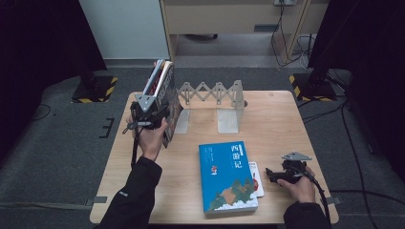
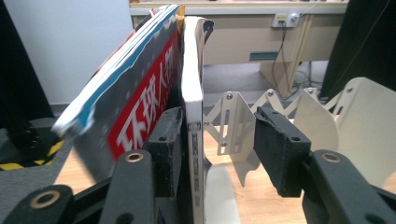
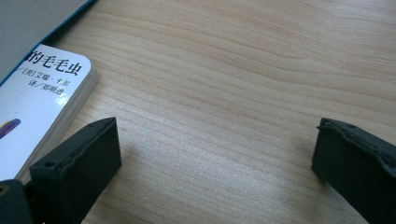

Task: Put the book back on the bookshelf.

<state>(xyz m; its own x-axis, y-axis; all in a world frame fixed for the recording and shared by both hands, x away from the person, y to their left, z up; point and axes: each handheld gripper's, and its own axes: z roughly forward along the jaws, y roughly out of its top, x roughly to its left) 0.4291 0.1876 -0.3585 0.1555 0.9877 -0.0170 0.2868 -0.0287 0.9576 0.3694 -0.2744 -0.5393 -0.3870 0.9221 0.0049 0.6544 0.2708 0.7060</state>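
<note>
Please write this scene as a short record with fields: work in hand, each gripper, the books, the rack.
work in hand: standing books in the white metal expanding book rack
left gripper: open, jaws either side of the upright white-edged book; right pad clear of it
leaning books: tilted at the rack's left end
right gripper: open, over the light wooden table
blue hardcover book: lying flat, atop a small white book

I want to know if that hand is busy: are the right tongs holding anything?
No. In the right gripper view the right tongs stand wide open over bare table, with the small white book lying beside them, untouched.
</note>
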